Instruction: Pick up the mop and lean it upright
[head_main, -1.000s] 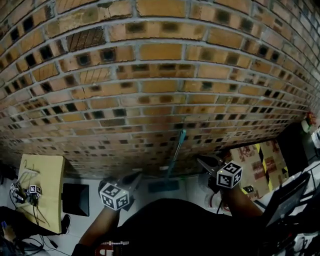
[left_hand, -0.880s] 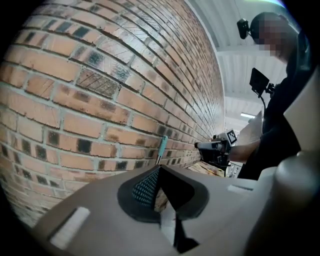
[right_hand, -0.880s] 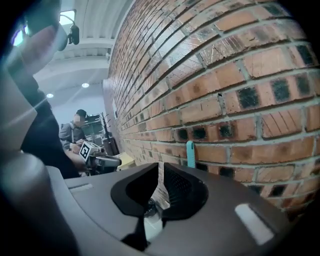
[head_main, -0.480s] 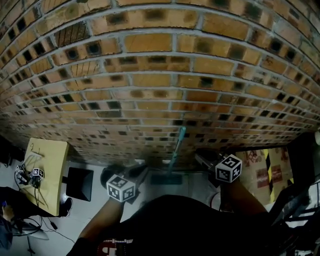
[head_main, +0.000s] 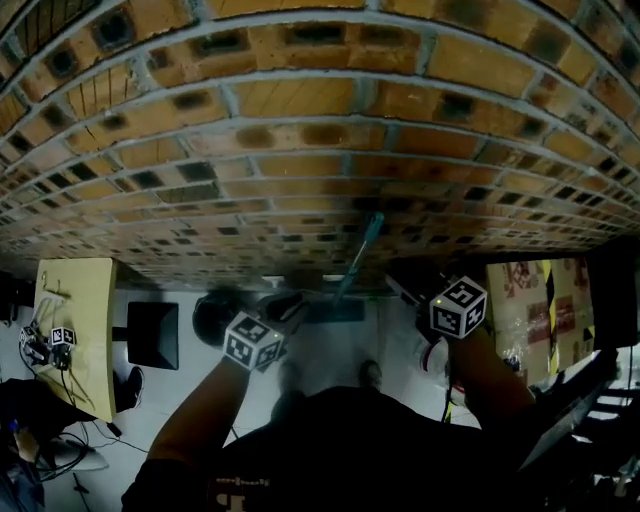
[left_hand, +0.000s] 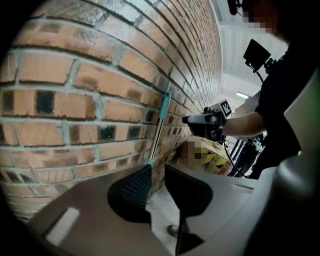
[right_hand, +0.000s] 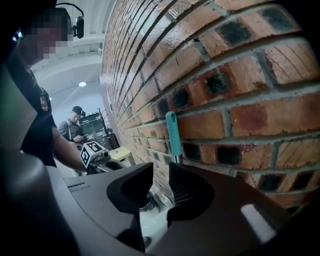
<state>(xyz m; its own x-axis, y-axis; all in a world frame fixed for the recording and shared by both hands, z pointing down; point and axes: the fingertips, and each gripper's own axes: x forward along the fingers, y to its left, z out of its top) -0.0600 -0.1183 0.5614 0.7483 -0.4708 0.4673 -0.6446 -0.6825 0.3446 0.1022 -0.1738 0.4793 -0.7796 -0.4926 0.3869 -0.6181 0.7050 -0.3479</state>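
The mop (head_main: 358, 258) stands leaning on the brick wall (head_main: 300, 120), its long axis close to upright; the teal grip at the top of the handle rests on the brick, and the flat head sits on the pale floor (head_main: 330, 350) at the foot of the wall; in the head view the top tilts a little to the right. Neither of your tools touches it. Your left hand-held gripper (head_main: 290, 303) points at the lower handle from the left; its jaws have just been opening and stand slightly apart with nothing between the pads, the handle showing beyond the gap in the left gripper view (left_hand: 158, 130). Your right hand-held gripper (head_main: 400, 285) points in from the right; its jaws have likewise just been opening, a clear gap between them, nothing pinched, and the teal grip (right_hand: 171, 132) rises behind them.

Each tool's cube bears black-and-white square markers; to the right a cardboard box (head_main: 515, 300) against the wall shows yellow-and-black stripes and red print too blurred to read.

On the left stands a wooden worktop (head_main: 85, 320) carrying wires and a small marker cube (head_main: 62, 336); beside it lies a flat black square (head_main: 152, 335) on the floor.
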